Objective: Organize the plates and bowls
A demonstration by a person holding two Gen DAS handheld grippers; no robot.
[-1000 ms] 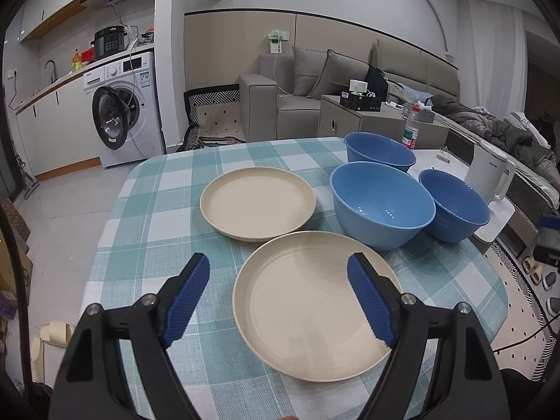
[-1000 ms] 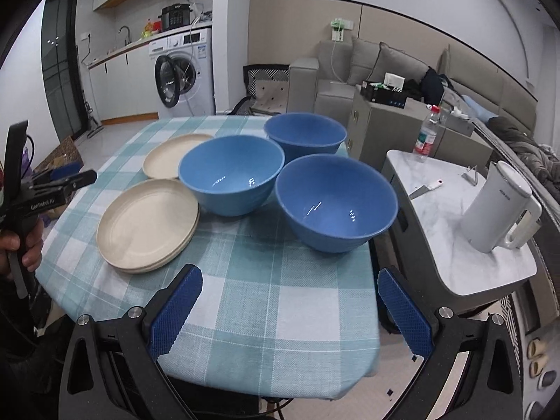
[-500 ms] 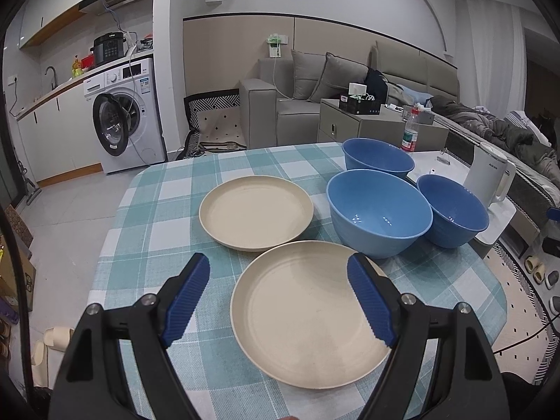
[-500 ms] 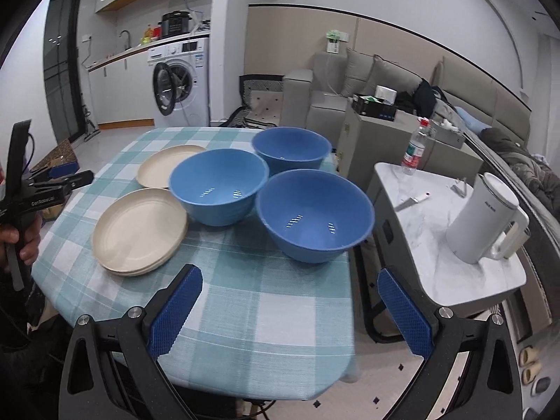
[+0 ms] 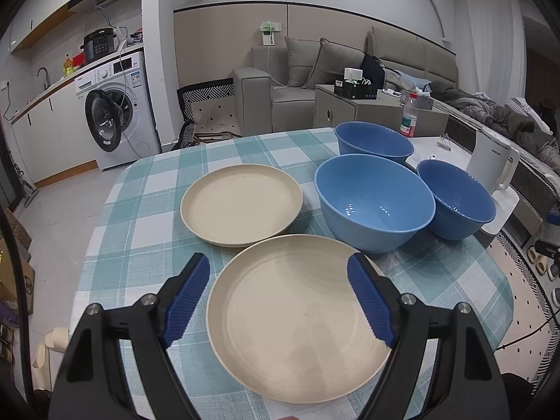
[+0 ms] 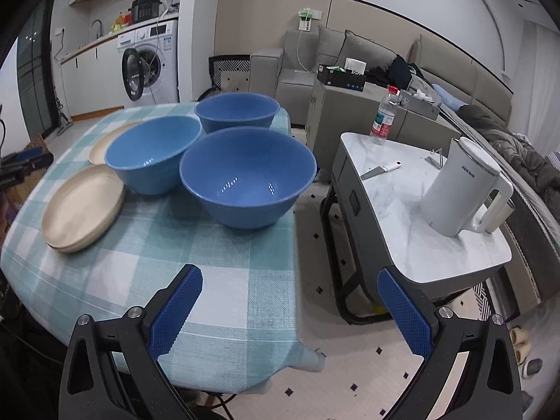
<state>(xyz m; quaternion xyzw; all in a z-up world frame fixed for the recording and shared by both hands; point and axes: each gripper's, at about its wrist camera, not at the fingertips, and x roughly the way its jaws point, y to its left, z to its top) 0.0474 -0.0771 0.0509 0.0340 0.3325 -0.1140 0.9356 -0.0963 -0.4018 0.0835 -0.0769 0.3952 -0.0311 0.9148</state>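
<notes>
Altogether three blue bowls (image 5: 374,206), two cream plates (image 5: 297,329) (both grippers (image 5: 280,297) gaping, empty).

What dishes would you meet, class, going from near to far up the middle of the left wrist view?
Near cream plate → far cream plate → farthest blue bowl.

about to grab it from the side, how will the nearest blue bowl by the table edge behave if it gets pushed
The round, deep blue bowl has a glossy surface, so the fingers may slip on its curved wall. Its base looks narrow under a wide rim, so a high push could tip it. It stands near the edge of the checked teal tablecloth; it might slide off.
</notes>
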